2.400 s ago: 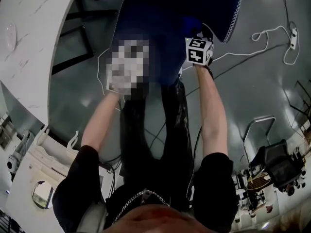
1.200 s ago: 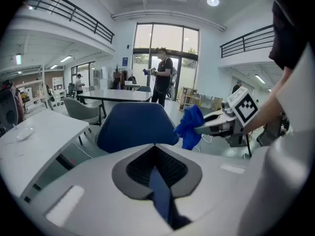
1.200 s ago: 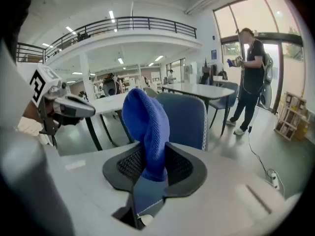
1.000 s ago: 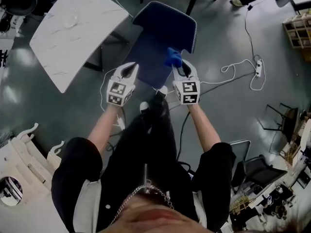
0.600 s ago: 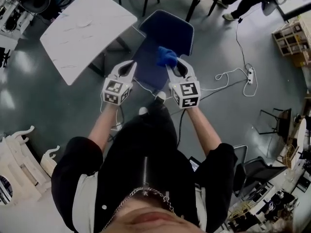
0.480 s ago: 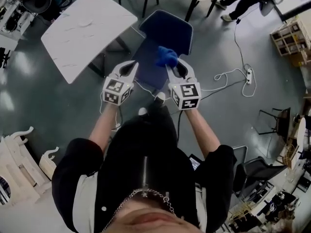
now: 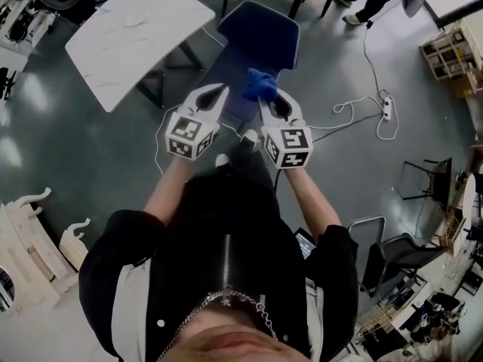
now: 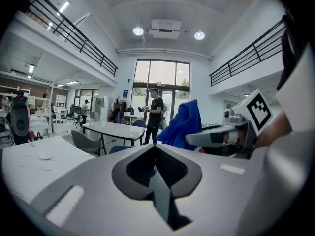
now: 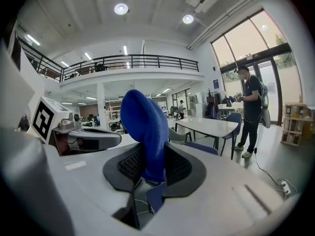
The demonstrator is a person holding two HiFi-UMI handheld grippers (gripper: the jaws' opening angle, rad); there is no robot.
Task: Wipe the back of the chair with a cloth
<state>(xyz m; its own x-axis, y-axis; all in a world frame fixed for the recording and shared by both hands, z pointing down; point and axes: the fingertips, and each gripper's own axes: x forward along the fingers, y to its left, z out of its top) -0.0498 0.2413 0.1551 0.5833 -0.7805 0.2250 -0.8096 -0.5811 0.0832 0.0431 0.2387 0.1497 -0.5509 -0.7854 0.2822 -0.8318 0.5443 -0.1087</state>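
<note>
Drifting inward since half a second ago, the left claw (image 7: 214, 95) is hanging beside the right claw (image 7: 266, 102), above the blue chair (image 7: 259, 36) that only the head view is showing whole. Gripper views are revealing the jaws: left pressed together, empty; right clamping the upright blue cloth (image 9: 143, 127).

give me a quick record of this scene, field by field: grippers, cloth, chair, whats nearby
left gripper: shut, empty, beside the right one
right gripper: shut on cloth
cloth: blue, bunched, sticking up out of the jaws
chair: blue, ahead of both grippers
cloth on chair back: not yet, it appears to be held in the air short of the chair back
table: white, left of chair
power strip: right of chair
</note>
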